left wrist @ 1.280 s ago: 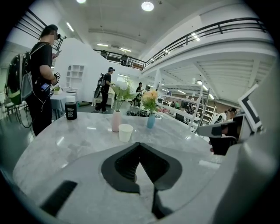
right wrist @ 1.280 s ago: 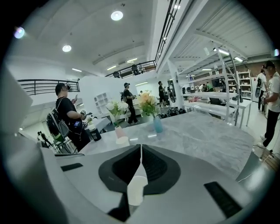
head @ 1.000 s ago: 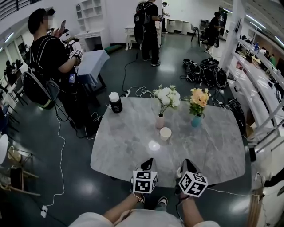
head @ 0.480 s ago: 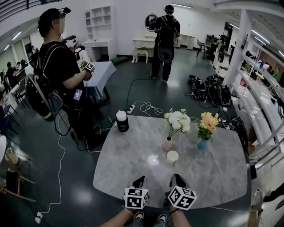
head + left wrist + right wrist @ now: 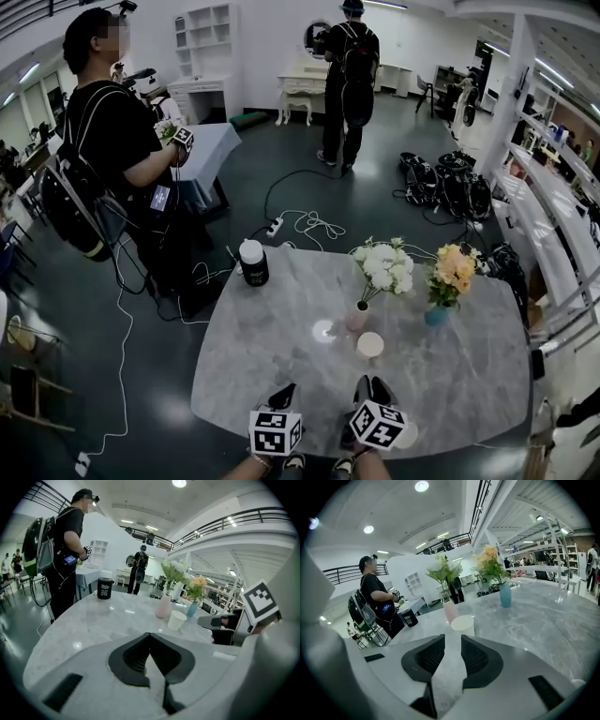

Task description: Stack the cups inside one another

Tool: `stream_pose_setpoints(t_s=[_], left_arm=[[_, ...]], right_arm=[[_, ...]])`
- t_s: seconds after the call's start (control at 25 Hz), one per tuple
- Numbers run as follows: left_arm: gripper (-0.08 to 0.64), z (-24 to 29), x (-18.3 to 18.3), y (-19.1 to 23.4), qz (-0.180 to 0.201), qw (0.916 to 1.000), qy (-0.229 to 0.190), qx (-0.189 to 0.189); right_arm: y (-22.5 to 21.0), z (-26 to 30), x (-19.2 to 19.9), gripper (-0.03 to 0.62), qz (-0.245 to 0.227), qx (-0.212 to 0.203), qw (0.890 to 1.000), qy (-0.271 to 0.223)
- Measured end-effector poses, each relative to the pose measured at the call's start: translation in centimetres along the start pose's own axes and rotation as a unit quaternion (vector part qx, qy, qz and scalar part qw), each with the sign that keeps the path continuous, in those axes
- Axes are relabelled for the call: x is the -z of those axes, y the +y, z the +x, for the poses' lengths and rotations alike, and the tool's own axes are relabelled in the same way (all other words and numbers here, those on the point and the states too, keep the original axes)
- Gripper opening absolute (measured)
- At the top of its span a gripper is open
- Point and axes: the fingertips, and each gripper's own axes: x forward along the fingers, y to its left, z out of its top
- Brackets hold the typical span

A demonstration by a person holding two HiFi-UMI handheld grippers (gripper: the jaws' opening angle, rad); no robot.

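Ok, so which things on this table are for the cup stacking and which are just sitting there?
For the job:
white cup

Just lying about:
pink vase with white flowers
blue vase with orange flowers
black jar with a white lid

Table [image 5: 272, 347]: grey marble-look top, polished, smooth, throws back lamp glare. Cup [image 5: 370, 345]: cream, matt; paper or plastic, can't tell. Pink vase [image 5: 356, 320]: smooth, soft sheen. Blue vase [image 5: 436, 316]: smooth, glossier. Black jar [image 5: 254, 270]: matt body, white lid, plastic by look. Floor [image 5: 141, 375]: dark, glossy, mirrors ceiling lights. My left gripper [image 5: 149, 635]: grey shell, matt, hard plastic by look; pads [image 5: 132, 656] black, ribbed, rubbery.
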Motion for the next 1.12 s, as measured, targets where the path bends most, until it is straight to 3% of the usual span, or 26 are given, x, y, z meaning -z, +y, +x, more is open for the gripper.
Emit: stream_pose_setpoints(t_s=[0.76, 1.12], left_arm=[[-0.005, 1.4, 3.3, 3.0, -0.041, 0.9983, 0.037, -0.014], [-0.005, 2.3, 3.7, 3.1, -0.042, 0.9977, 0.05, -0.019]], right_arm=[[-2.0, 9.0, 2.0, 0.217, -0.039, 0.038, 0.998, 0.038], [-2.7, 11.2, 1.9, 0.239, -0.05, 0.044, 0.997, 0.042]])
